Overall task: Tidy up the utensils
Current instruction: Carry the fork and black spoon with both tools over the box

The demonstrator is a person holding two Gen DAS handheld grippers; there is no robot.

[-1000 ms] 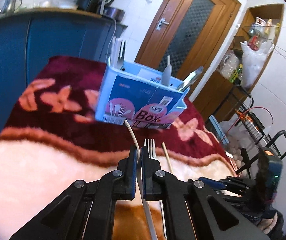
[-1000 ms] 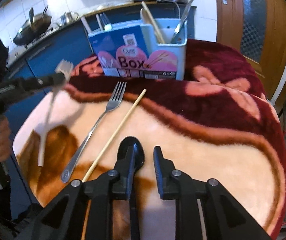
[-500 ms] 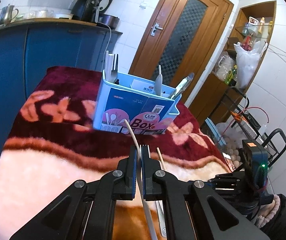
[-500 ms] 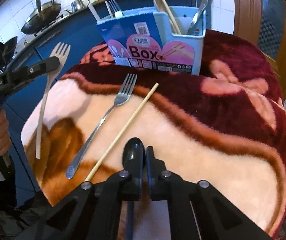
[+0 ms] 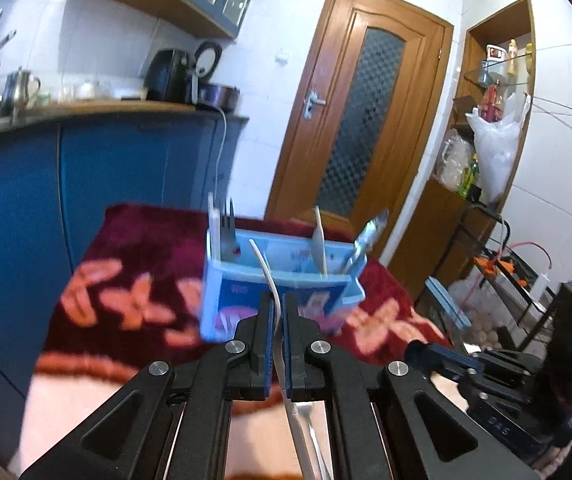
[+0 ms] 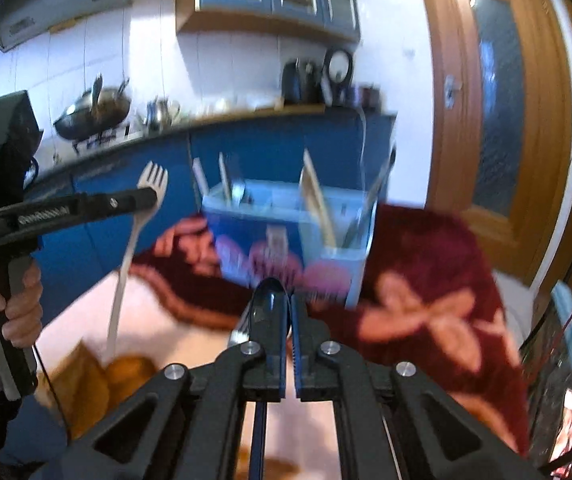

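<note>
- Currently the left tongs (image 6: 147,200) are clamping a pale plastic fork (image 6: 135,236) just below its tines, so most of the handle is hanging free beneath; that long tail is likely to swing and twist the fork in the pads, or catch the near wall of the blue utensil box (image 5: 281,284) on the way in.
- The box is standing on the red flowered blanket (image 5: 133,264) covering the bench, and it is already holding forks, a spoon and chopsticks; a careless entry is risking jamming against those or tipping the light box on the soft cloth.
- The right tongs (image 6: 288,308) are closing tight on a black spoon (image 6: 267,300), gripping near the bowl; both views are blurring, so a hurried lift is inviting slip.
- Both hands are heading for one box and could collide.
</note>
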